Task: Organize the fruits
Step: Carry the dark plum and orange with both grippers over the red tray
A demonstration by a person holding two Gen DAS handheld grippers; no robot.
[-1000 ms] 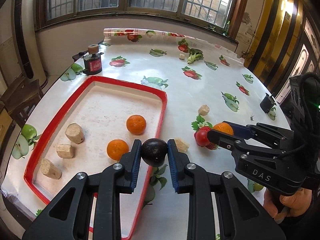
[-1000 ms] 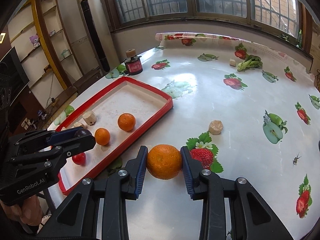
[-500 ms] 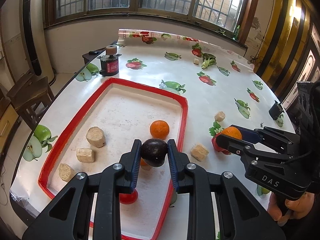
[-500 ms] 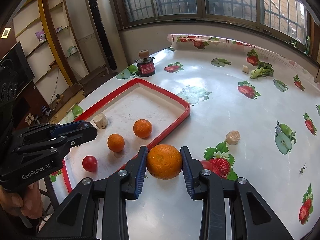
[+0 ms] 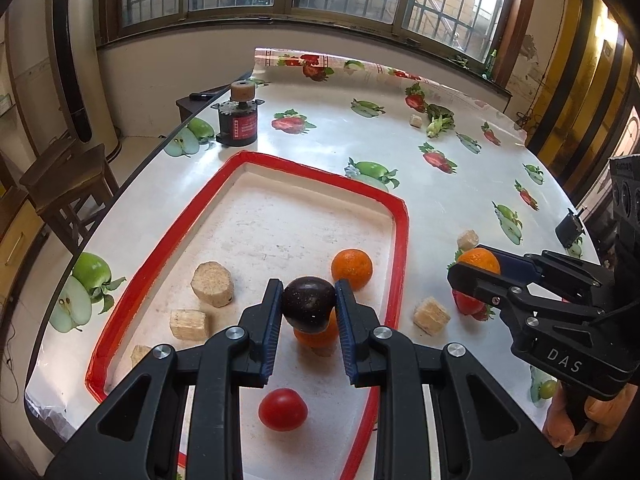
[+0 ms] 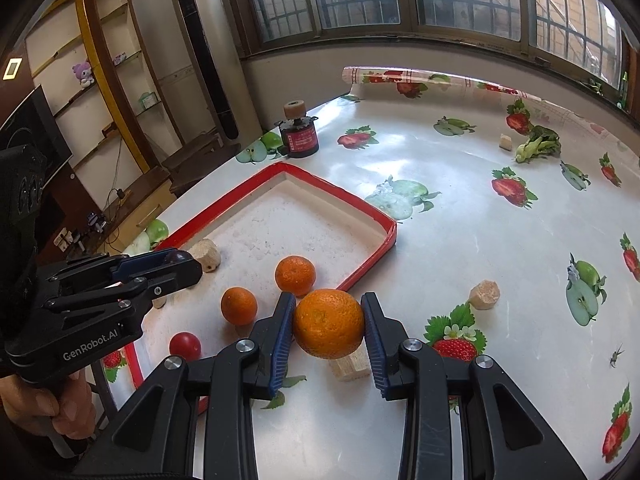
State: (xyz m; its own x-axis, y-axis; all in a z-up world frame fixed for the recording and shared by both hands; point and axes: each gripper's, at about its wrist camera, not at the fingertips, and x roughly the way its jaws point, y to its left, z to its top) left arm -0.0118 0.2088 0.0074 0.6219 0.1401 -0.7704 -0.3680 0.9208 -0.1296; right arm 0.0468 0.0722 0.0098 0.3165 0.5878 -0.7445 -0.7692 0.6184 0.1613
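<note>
Left wrist view: the left gripper (image 5: 308, 308) has its jaws clamped on a dark plum (image 5: 308, 307), held above the near part of the red-rimmed tray (image 5: 401, 224). This view alone shows three cork-like blocks lined up in the tray to the gripper's left, the nearest one (image 5: 139, 354) half hidden by the gripper body; the right wrist view catches only the farthest block (image 6: 205, 254). The right wrist view alone shows shelving and a tall floor-standing unit (image 6: 208, 56) beyond the table.

The right gripper (image 6: 329, 326) is closed on a large orange (image 6: 329, 323), held over the tablecloth just outside the tray's right rim.

Counted: three oranges, one gripped and two in the tray; one plum; one red tomato-like fruit (image 5: 283, 409) in the tray under the left gripper; six blocks, three in the tray, two loose on the cloth by the right gripper, one (image 6: 505, 142) far ahead beside a leafy green vegetable (image 6: 538, 144).

The tray thus holds two oranges (image 6: 295, 275) (image 6: 239, 306), the red fruit and three blocks. A small dark motor (image 5: 238, 124) stands beyond the tray's far corner.
</note>
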